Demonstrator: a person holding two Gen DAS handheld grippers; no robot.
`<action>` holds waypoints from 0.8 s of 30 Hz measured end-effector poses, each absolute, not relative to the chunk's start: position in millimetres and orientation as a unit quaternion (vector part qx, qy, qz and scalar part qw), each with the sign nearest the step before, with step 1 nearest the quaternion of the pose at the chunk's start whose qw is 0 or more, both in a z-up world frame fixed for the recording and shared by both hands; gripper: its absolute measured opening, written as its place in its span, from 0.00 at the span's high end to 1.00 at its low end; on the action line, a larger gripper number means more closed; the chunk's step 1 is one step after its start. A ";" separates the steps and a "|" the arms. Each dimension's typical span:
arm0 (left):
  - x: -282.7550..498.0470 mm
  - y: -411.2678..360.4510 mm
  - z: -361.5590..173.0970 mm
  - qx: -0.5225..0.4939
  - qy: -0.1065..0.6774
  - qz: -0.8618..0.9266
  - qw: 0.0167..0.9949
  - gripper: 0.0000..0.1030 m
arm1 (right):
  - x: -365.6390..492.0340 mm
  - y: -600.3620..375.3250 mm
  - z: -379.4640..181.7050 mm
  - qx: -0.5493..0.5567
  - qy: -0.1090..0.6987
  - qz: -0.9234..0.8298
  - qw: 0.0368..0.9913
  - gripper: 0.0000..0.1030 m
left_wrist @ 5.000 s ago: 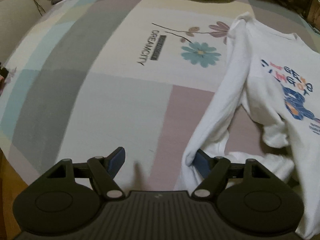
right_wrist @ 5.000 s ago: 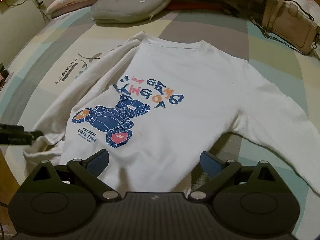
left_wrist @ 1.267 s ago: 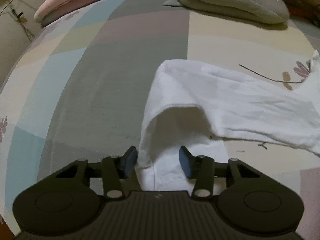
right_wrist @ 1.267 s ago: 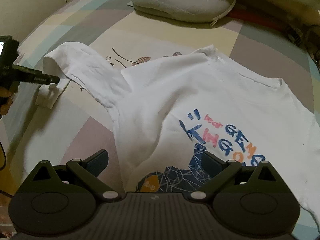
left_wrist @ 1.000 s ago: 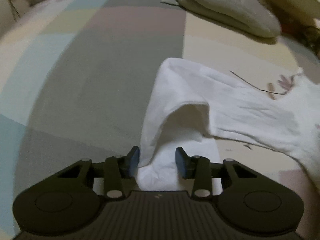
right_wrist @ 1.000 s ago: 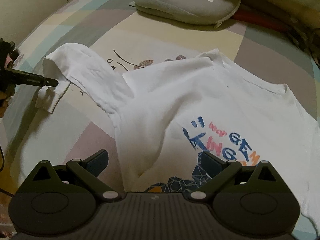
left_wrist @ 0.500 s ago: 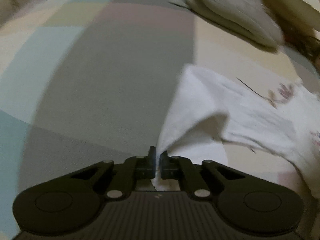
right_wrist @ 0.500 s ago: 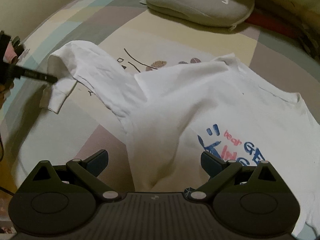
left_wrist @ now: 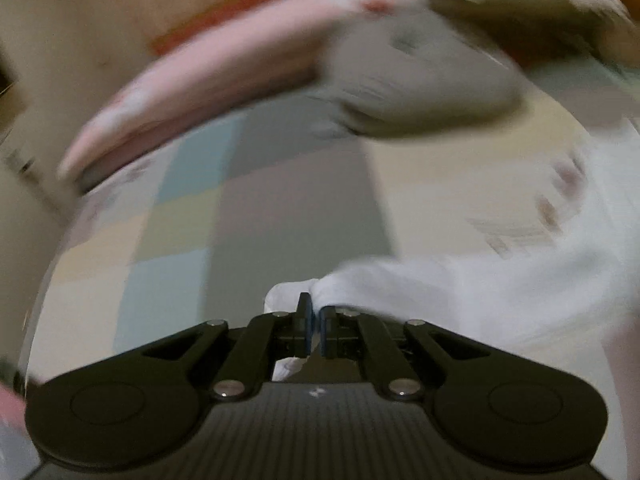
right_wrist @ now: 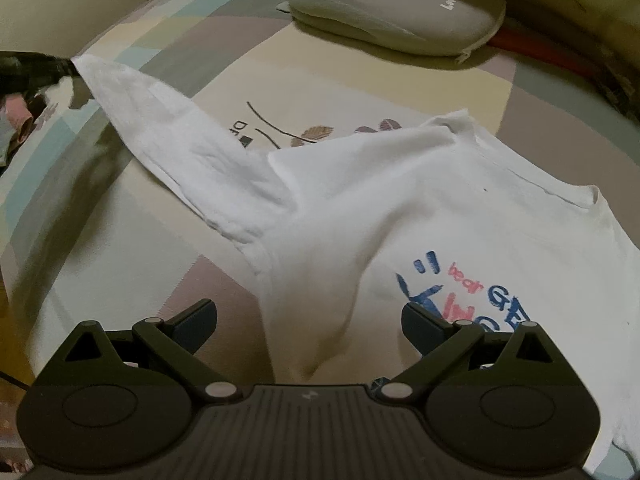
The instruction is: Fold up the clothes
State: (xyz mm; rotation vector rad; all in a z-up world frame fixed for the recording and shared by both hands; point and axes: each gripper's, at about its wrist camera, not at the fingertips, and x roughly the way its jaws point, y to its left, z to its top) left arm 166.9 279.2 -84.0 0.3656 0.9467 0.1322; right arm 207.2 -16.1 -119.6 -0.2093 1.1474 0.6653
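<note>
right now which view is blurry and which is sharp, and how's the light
Left wrist view: heavy motion smear over the bedspread and pillows, only the left gripper itself is crisp, shut on the white sleeve. Right wrist view: sharp, the sweatshirt print is readable; dim warm light, soft shadow under the lifted sleeve, fisheye bending at the edges.

White sweatshirt (right_wrist: pixel 460 208), blue-pink print; pastel patchwork bedsheet (right_wrist: pixel 168 48); grey cushion (right_wrist: pixel 400 8).
</note>
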 end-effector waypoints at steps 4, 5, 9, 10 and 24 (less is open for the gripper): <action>158.0 248.4 -124.8 0.184 0.504 0.016 0.844 0.94 | 205.4 -12.4 -117.3 -0.098 0.531 0.311 0.782 0.02; 156.4 244.8 -132.9 0.176 0.516 0.013 0.838 0.90 | 205.0 -12.2 -116.3 -0.099 0.530 0.312 0.782 0.02; 152.0 238.7 -149.3 0.138 0.544 0.010 0.827 0.89 | 203.3 -13.8 -111.7 -0.109 0.525 0.314 0.783 0.02; 149.4 240.0 -149.0 0.131 0.547 0.010 0.827 0.88 | 202.4 -15.1 -110.2 -0.110 0.523 0.315 0.785 0.02; 104.8 274.4 -110.4 -0.089 0.554 0.145 0.815 0.80 | 194.6 -35.5 -107.9 -0.088 0.506 0.366 0.776 0.02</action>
